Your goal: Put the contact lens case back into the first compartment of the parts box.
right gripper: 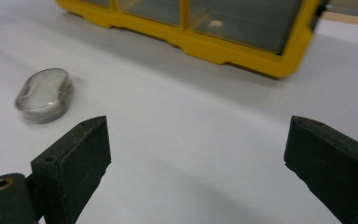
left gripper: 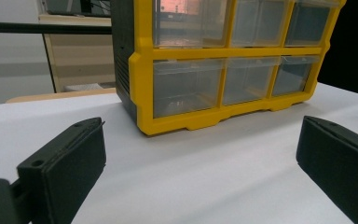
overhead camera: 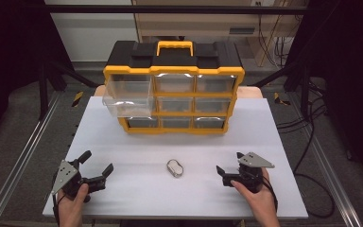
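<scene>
Both jaws-apart and empty, the left hand-held gripper (overhead camera: 96, 166) and right hand-held gripper (overhead camera: 230, 167) flank the small clear case (overhead camera: 175, 168) on the worktop (overhead camera: 137, 142) — seemingly staged for pickup toward the drawer (overhead camera: 126, 97) pulled out of the organiser (overhead camera: 174, 87).

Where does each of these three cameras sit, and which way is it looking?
High view: above the person's side, looking forward and down at the table; both hands and tools show, left tool, right tool.
Left gripper view: rides the left tool, faces the organizer; its open jaws show.
Right gripper view: rides the right tool, faces the capsule; its open jaws show.
All three share the organizer.
</scene>
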`<state>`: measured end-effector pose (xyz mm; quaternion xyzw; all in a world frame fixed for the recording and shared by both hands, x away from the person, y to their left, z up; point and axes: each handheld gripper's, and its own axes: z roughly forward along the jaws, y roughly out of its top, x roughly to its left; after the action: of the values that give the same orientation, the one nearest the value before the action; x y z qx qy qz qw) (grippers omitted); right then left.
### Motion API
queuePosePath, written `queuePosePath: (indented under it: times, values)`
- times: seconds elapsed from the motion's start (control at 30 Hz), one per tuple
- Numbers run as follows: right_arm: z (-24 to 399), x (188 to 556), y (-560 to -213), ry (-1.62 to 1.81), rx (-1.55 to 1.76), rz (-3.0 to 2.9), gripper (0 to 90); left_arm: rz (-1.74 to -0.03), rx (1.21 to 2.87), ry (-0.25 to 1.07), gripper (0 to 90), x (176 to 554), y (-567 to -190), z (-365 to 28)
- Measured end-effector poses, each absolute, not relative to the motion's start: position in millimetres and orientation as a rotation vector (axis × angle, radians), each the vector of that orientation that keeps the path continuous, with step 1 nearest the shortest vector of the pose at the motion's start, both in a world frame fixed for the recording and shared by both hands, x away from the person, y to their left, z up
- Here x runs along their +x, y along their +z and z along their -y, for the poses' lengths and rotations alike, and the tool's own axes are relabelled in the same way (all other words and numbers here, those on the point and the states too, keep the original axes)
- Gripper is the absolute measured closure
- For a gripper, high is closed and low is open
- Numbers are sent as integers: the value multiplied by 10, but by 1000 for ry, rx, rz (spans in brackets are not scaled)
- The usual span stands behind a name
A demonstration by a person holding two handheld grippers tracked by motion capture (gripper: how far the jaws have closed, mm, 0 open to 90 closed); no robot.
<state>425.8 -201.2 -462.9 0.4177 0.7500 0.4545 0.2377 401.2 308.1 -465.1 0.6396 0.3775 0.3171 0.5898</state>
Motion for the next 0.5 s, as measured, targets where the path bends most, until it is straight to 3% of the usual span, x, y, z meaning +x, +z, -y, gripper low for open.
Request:
queuePosePath:
  times: [0.33, 0.5]
  values:
    - [1328, 4272, -4620, 1158, 1050, -2285, 107, -869, 1505, 728, 10, 4008, -4658, -3026]
    - [1010, 4292, -4653, 1093, 1013, -2371, 177, -866, 1512, 730, 10, 4011, -4661, -3020]
